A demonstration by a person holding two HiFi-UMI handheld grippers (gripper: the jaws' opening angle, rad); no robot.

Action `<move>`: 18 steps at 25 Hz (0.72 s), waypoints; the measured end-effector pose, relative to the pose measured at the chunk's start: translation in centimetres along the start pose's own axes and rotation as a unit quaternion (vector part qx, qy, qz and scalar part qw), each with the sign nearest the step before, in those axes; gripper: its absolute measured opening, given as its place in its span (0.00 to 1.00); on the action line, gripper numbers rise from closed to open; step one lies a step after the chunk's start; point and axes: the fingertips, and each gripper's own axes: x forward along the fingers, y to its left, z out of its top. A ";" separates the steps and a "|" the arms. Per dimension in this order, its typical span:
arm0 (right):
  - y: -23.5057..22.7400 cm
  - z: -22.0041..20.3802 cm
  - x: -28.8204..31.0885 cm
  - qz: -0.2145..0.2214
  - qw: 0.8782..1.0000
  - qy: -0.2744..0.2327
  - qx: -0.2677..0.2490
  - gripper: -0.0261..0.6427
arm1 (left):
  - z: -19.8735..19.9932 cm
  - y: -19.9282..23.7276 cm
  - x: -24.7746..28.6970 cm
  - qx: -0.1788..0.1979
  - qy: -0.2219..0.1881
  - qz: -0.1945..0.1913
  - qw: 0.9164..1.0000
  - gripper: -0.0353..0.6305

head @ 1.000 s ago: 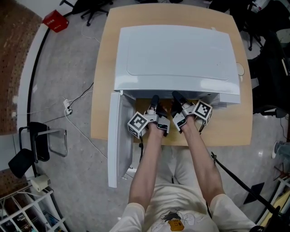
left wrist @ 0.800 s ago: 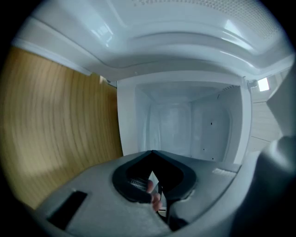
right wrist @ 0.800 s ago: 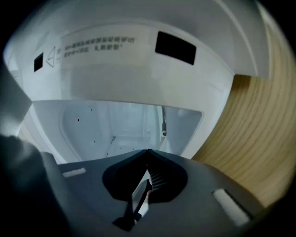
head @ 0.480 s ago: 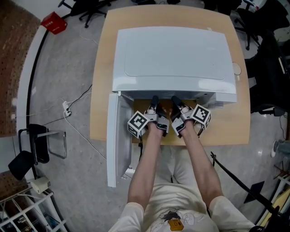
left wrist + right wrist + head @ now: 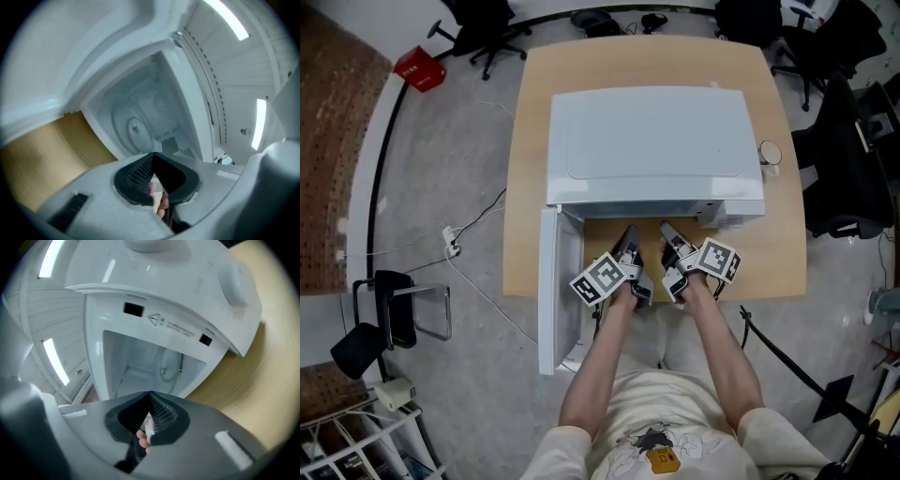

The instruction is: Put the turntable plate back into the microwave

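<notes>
Inside the open microwave (image 5: 656,141), the turntable plate (image 5: 133,126) sits on the cavity floor. Just outside the opening, above the tabletop (image 5: 783,253), the left claw (image 5: 628,232) and right claw (image 5: 667,230) hover, each pinched together on nothing.

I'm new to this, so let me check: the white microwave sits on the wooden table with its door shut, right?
Not quite. The door is open, swung out to one side, as the head view shows. The white microwave does sit on the wooden table.
</notes>
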 end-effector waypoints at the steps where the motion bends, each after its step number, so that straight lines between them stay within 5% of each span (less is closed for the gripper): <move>1: 0.8 0.0 -0.6 -0.003 1.000 0.005 -0.019 0.05 | -0.3 -1.0 -0.5 0.034 0.012 0.003 0.999 0.05; 6: 3.9 -0.3 -4.4 -0.013 0.995 0.020 -0.093 0.05 | -2.2 -4.9 -3.5 0.159 0.048 0.022 0.986 0.05; 10: 4.9 -0.9 -6.1 -0.044 0.983 0.021 -0.177 0.05 | -3.5 -6.4 -5.4 0.240 0.073 0.045 0.967 0.05; 18: 3.5 -3.7 -6.4 -0.143 0.935 0.044 -0.320 0.05 | -6.0 -5.3 -6.7 0.297 0.112 0.060 0.947 0.05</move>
